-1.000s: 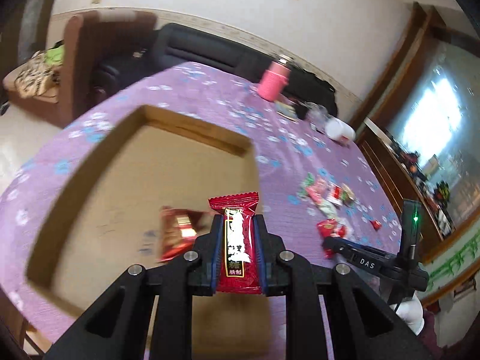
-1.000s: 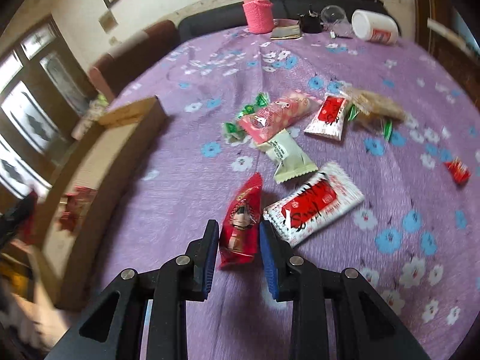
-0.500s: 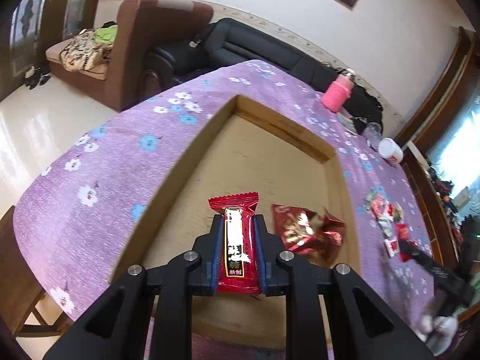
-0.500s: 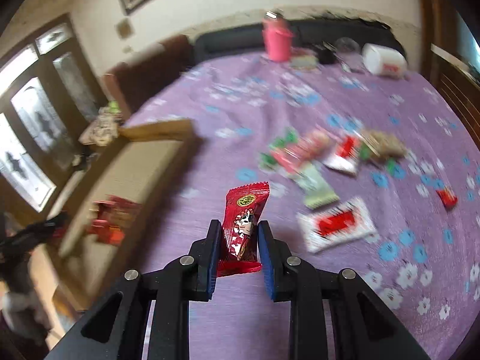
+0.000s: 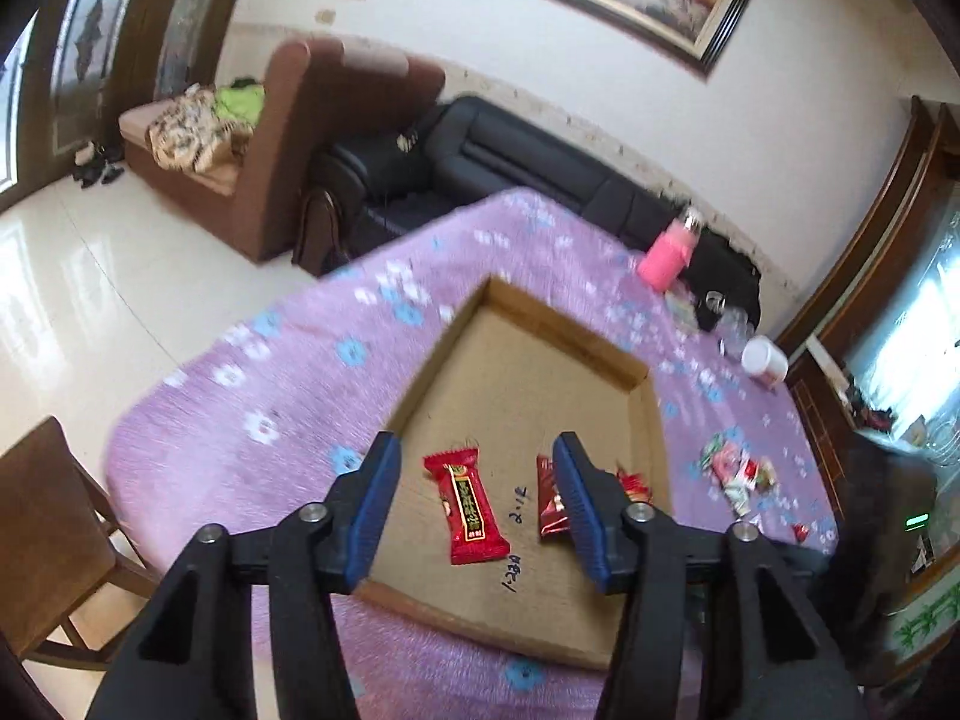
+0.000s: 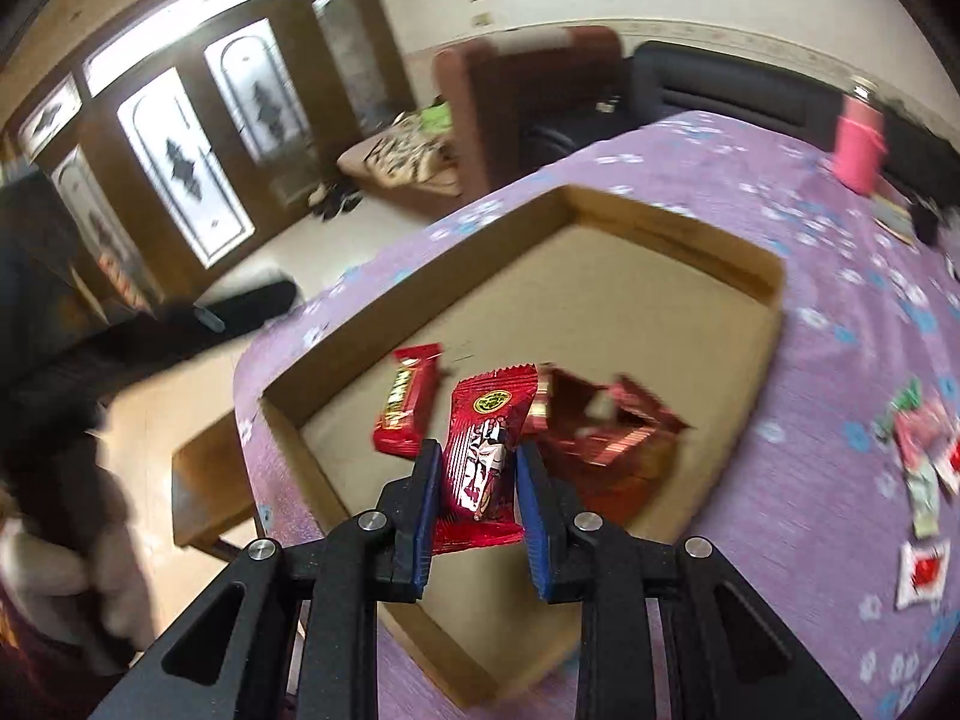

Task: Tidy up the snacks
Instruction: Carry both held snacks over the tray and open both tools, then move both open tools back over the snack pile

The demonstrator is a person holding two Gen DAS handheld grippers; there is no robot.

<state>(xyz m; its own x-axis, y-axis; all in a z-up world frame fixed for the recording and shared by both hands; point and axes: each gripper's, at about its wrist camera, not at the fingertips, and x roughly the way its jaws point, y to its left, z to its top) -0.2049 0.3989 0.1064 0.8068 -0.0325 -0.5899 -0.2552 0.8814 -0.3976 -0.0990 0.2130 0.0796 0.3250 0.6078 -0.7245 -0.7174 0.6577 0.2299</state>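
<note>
Left gripper (image 5: 477, 501): jaws spread wide, empty, above the cardboard tray (image 5: 651, 420).
Right gripper (image 6: 477, 495): jaws clamped on a red snack packet (image 6: 486, 450), held upright over the tray.
Tray contents: red candy bar (image 5: 468, 504) flat on tray floor; dark red wrappers (image 5: 552, 507) beside it.
Surface (image 5: 288, 372): purple floral cloth; loose snacks (image 5: 738, 474) right of tray.

Handwritten dark marks stand on the floor of the cardboard tray (image 5: 528, 372), just ahead of the left hand-held gripper (image 5: 477, 507), between its fingers: one seems to read "2.1 E", another nearer one "1-230". The print on the snack wrappers is too blurred to read.
</note>
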